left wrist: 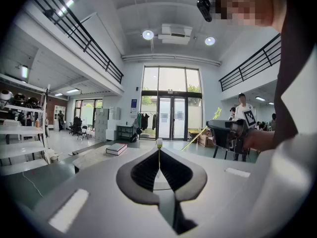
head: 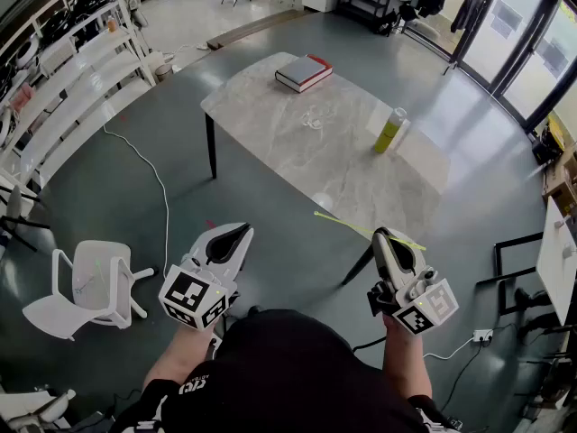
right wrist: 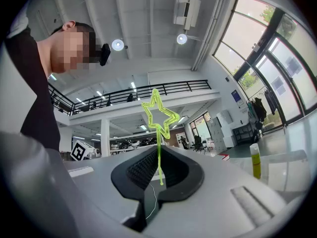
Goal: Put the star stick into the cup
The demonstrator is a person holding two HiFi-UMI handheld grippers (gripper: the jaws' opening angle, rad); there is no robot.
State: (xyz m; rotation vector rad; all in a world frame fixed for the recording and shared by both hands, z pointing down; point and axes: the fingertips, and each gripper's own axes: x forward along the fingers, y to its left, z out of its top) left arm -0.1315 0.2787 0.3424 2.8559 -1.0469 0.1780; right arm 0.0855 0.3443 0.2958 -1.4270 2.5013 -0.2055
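Note:
A thin yellow-green star stick (head: 347, 225) is clamped in my right gripper (head: 379, 234), which is shut on it above the floor just short of the table's near corner. In the right gripper view the stick (right wrist: 159, 162) rises between the jaws of the right gripper (right wrist: 158, 150), its star head (right wrist: 158, 115) beyond the tips. A small clear cup (head: 314, 118) stands mid-table, far from both grippers. My left gripper (head: 242, 230) hovers to the left, shut and empty; its jaws (left wrist: 158, 148) meet with nothing between them. The left gripper view also catches the stick (left wrist: 198, 135).
The marble table (head: 270, 106) carries a book (head: 303, 72) at its far end and a yellow-green bottle (head: 390, 131) at its right side. A white chair (head: 90, 287) lies tipped on the floor at left, with white shelving (head: 72, 88) behind it.

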